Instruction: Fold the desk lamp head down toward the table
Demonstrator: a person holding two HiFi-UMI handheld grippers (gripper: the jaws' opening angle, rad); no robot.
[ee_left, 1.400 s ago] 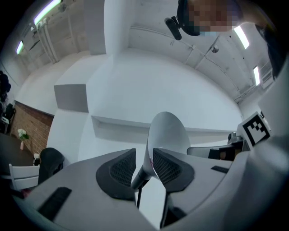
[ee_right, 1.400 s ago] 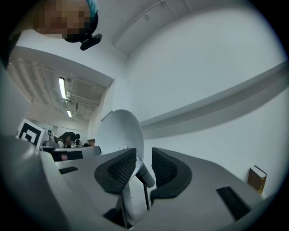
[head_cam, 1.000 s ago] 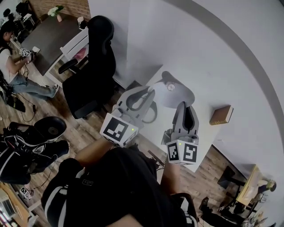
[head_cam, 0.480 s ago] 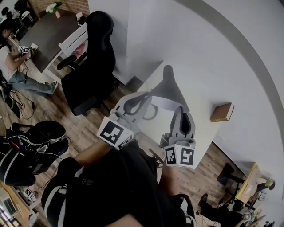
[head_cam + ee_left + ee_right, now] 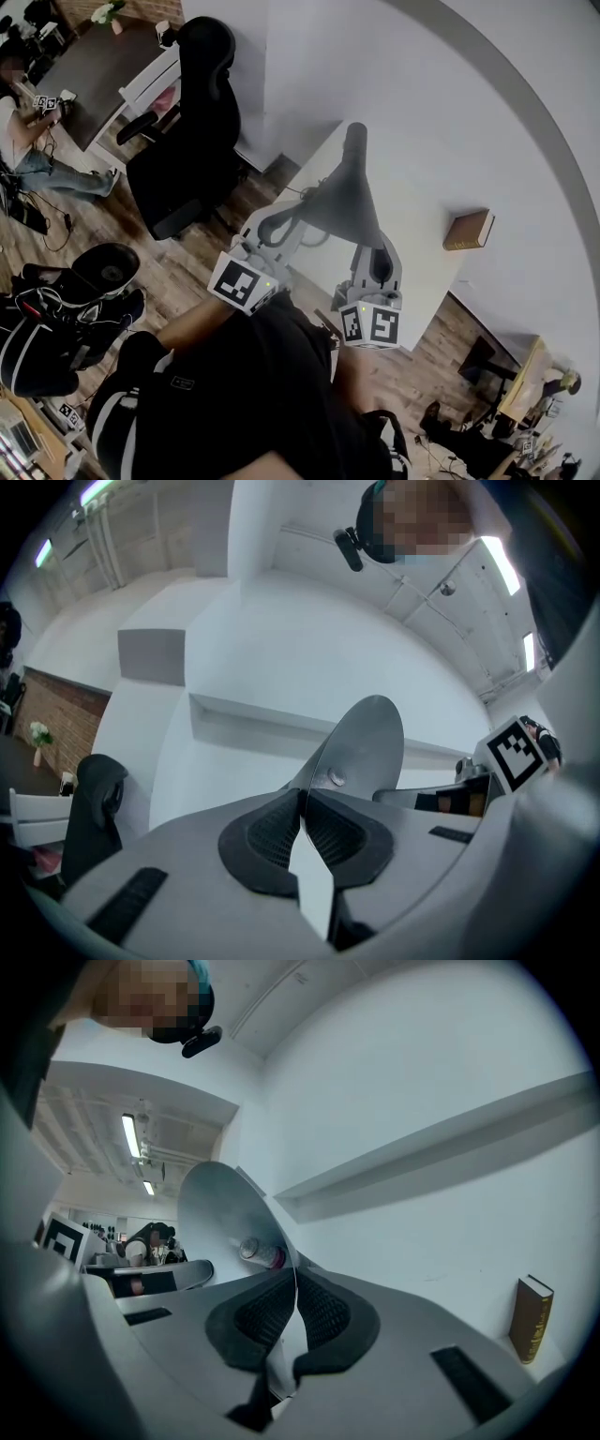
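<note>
Right now both of your grippers are on the lamp head (image 5: 345,202), one at each side of the wide rim of its grey cone. Your left gripper (image 5: 302,808) has the thin edge of the shade between its jaws. The jaws are closing, and the ribbed pads (image 5: 272,832) already pinch the metal from both sides. Your right gripper (image 5: 295,1293) is clenched on the opposite side of the same rim, the edge running straight down between its pads.

Each gripper view looks into the hollow of the cone, where the bulb (image 5: 258,1252) sits deep inside, so the open mouth faces back toward you. From the head view the cone narrows away from you into its neck (image 5: 354,141), which points toward the white wall. The lamp head hangs over the near part of the white counter (image 5: 422,281); you cannot tell from these views whether the rim touches the surface.

A brown book (image 5: 468,230) stands on the counter to your right, near the wall and well apart from the lamp. A black office chair (image 5: 192,112) stands on the wooden floor to your left, beside the counter's end.
</note>
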